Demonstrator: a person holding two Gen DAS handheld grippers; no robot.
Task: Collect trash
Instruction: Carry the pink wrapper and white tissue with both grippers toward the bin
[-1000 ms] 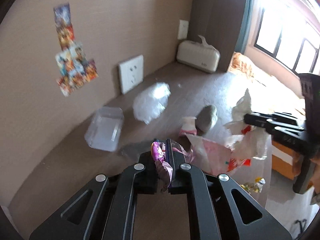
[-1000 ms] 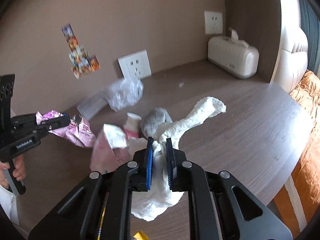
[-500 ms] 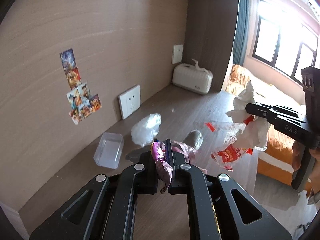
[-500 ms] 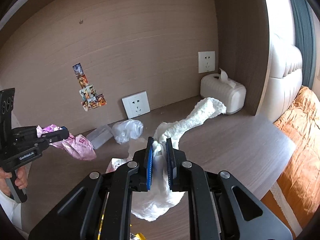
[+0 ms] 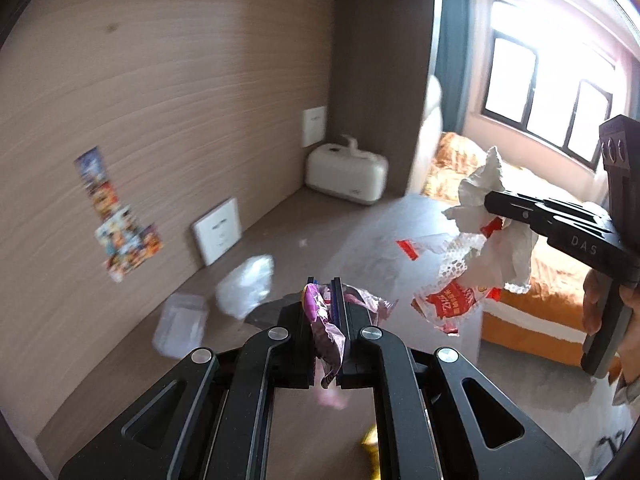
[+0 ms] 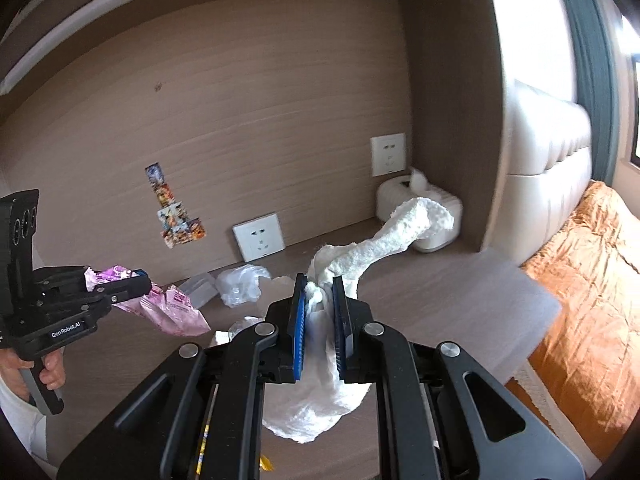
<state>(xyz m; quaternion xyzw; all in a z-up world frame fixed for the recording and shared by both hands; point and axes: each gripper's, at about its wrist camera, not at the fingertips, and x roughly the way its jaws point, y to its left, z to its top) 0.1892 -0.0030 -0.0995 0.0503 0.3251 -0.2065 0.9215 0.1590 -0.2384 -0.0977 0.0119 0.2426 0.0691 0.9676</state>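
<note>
Left wrist view: the left gripper (image 5: 323,292) has its jaws pressed on a crumpled pink wrapper (image 5: 326,322), which hangs down between the pads and spills out toward 3 o'clock. At 3 o'clock in this view the right gripper (image 5: 490,204) pinches a white tissue (image 5: 482,184); with it hangs a clear bag with red print (image 5: 454,300), off the desk (image 5: 320,232). On the desk toward 9 o'clock lie a clear plastic box (image 5: 180,330) and a crumpled clear bag (image 5: 246,286), just beside each other. A wall socket (image 5: 218,230) sits at 10 o'clock, stickers (image 5: 120,224) further toward 9, and a white tissue box (image 5: 346,174) stands at 12 o'clock in the corner. A bed with an orange cover (image 5: 532,304) lies beyond the desk edge at 3 o'clock.

Right wrist view: the right gripper (image 6: 319,284) has its blue-padded jaws clamped on the tissue (image 6: 384,240), which rises toward 1 o'clock and sags below the pads. At 9 o'clock a hand (image 6: 52,372) holds the left gripper (image 6: 138,280), with the wrapper (image 6: 168,312) trailing from its tips above the desk (image 6: 440,292). The box (image 6: 198,288) and crumpled bag (image 6: 242,284) lie at 11 o'clock.
</note>
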